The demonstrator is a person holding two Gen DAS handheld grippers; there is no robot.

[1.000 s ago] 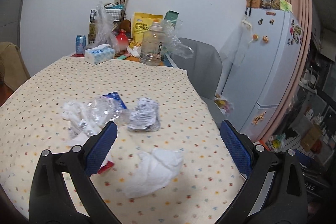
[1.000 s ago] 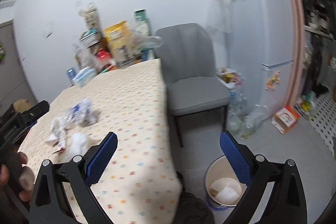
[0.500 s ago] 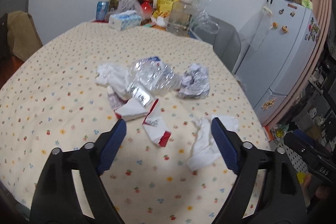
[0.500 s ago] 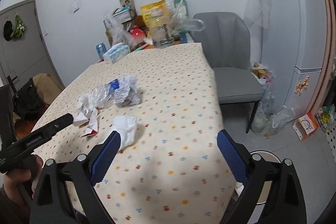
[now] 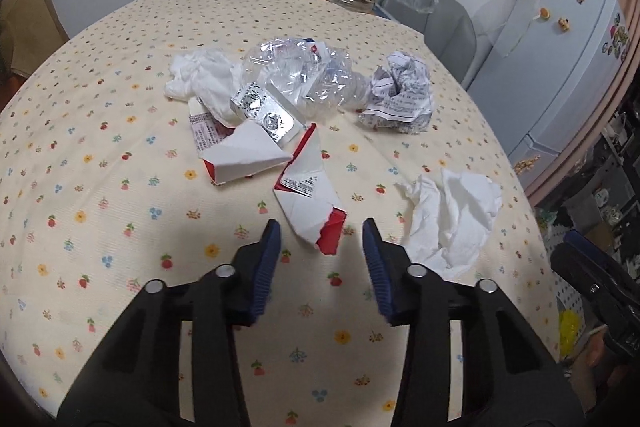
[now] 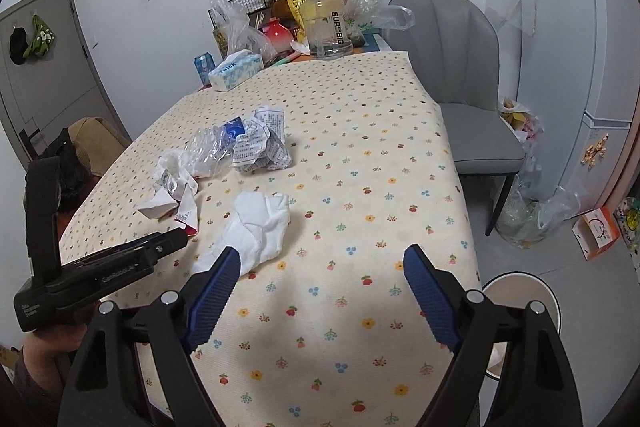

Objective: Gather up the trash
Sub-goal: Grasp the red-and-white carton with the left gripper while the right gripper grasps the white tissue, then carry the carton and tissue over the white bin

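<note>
Right now the nearest piece of trash, a torn red-and-white carton scrap (image 5: 310, 205), lies flat on the flowered tablecloth (image 5: 100, 219) with its red corner pointing toward the left gripper (image 5: 322, 239), whose blue pads have just been closing and stand half-closed on either side of that corner without pressing it, so nothing is gripped yet. That narrowing looks like a way of sizing the jaws to a thin, flat scrap before the pinch. Just beside it to the right sits a crumpled white tissue (image 5: 452, 215), and the right gripper (image 6: 322, 269) hangs over the table edge with its jaws wide and empty, having just been easing slightly inward; its left pad overlaps the tissue's near end in the right wrist view, though contact cannot be told. The wide spread probably suits a puffy, soft wad. Farther up the table the rest of the litter is bunched together: a second folded carton piece (image 5: 244, 157), a silver blister pack (image 5: 266, 113), a crushed clear plastic bottle (image 5: 300, 75), another white tissue (image 5: 200, 77) and a ball of printed paper (image 5: 400, 95). Off the table's right edge, a round bin (image 6: 520, 303) stands on the floor near the right gripper, likely where the trash is meant to go.
</note>
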